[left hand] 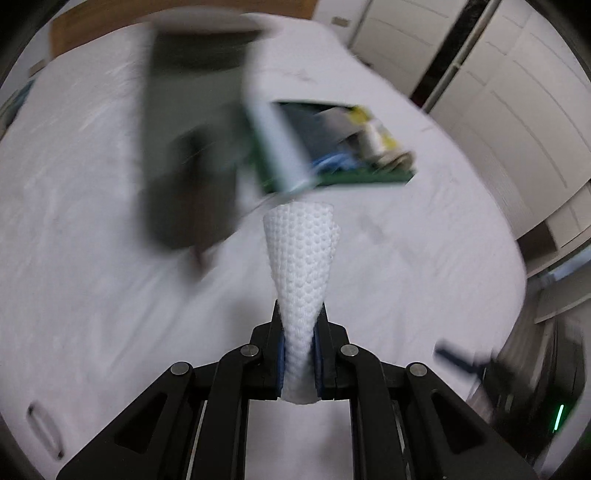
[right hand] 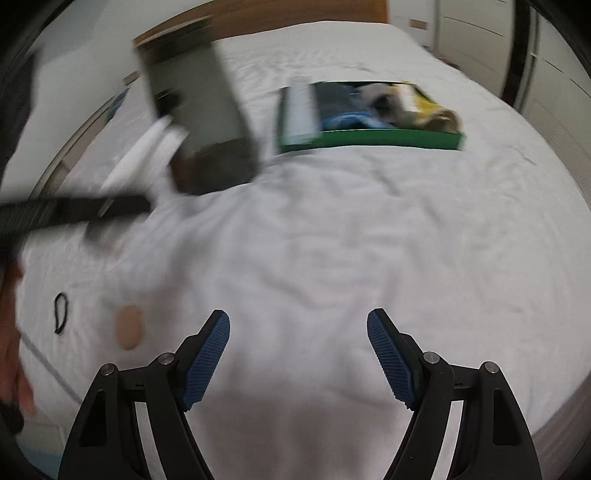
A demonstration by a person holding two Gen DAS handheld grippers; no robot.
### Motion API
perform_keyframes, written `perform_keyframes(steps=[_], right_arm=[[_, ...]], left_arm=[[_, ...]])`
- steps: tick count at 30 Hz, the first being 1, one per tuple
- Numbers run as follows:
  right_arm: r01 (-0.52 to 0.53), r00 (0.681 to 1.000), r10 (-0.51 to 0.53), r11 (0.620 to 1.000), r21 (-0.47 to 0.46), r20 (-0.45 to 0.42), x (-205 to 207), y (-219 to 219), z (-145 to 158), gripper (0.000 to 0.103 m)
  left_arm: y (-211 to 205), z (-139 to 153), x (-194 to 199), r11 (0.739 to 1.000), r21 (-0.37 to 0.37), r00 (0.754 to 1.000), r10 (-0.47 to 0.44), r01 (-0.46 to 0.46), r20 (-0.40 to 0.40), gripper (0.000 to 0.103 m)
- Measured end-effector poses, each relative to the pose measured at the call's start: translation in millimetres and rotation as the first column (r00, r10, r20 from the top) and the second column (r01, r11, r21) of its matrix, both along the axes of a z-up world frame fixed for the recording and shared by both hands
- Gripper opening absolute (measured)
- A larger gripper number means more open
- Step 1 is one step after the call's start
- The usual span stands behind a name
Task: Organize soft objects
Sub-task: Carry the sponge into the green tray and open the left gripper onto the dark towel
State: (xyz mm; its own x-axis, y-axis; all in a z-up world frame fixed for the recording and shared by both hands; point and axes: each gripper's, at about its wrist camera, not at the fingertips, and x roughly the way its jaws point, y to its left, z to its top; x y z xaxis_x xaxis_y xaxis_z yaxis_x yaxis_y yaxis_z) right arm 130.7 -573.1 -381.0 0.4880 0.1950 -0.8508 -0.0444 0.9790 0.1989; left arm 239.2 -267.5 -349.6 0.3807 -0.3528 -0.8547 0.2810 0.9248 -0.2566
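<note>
My left gripper (left hand: 299,332) is shut on a white textured cloth (left hand: 301,254), a sock-like piece that sticks up from the jaws above the bed. A green box (left hand: 343,147) holding several folded soft items lies on the white bed beyond it; it also shows in the right wrist view (right hand: 369,140). A blurred grey-dark object (left hand: 192,147) hangs left of the box, and shows in the right wrist view (right hand: 207,125). My right gripper (right hand: 298,354) is open and empty, low over the white sheet.
The white bedsheet (right hand: 332,240) fills both views. A black hair tie (right hand: 60,314) and a tan round pad (right hand: 128,326) lie at the left. White wardrobe doors (left hand: 498,92) stand at the right. A wooden headboard (right hand: 258,18) is behind.
</note>
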Motion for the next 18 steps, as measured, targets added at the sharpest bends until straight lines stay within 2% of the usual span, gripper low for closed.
perform_keyframes(steps=[4, 7, 10, 14, 17, 18], right_arm=[[0.063, 0.998, -0.063, 0.998, -0.020, -0.005, -3, -46, 2, 0.077], [0.107, 0.994, -0.108, 0.994, -0.032, -0.009, -3, -75, 4, 0.076], [0.139, 0.990, -0.140, 0.989, -0.045, -0.007, -3, -97, 7, 0.076], [0.172, 0.985, -0.173, 0.983, -0.057, -0.010, 2, -115, 9, 0.076], [0.190, 0.981, -0.191, 0.980, -0.060, -0.015, 3, -122, 9, 0.076], [0.193, 0.981, -0.194, 0.979, -0.064, -0.016, 3, -122, 9, 0.076]], left_arm=[[-66, -2, 78, 1.000, -0.008, 0.998, 0.030, -0.030, 0.053, 0.009], [-99, -13, 137, 0.997, 0.008, 0.996, 0.078, -0.079, 0.051, 0.009], [-126, -38, 197, 0.987, 0.078, 0.990, 0.138, -0.139, 0.018, 0.010], [-139, -60, 226, 0.980, 0.138, 0.989, 0.146, -0.142, -0.015, 0.010], [-147, -66, 230, 0.975, 0.175, 0.991, 0.135, -0.134, 0.005, 0.016], [-148, -65, 231, 0.976, 0.173, 0.991, 0.130, -0.129, 0.007, 0.023]])
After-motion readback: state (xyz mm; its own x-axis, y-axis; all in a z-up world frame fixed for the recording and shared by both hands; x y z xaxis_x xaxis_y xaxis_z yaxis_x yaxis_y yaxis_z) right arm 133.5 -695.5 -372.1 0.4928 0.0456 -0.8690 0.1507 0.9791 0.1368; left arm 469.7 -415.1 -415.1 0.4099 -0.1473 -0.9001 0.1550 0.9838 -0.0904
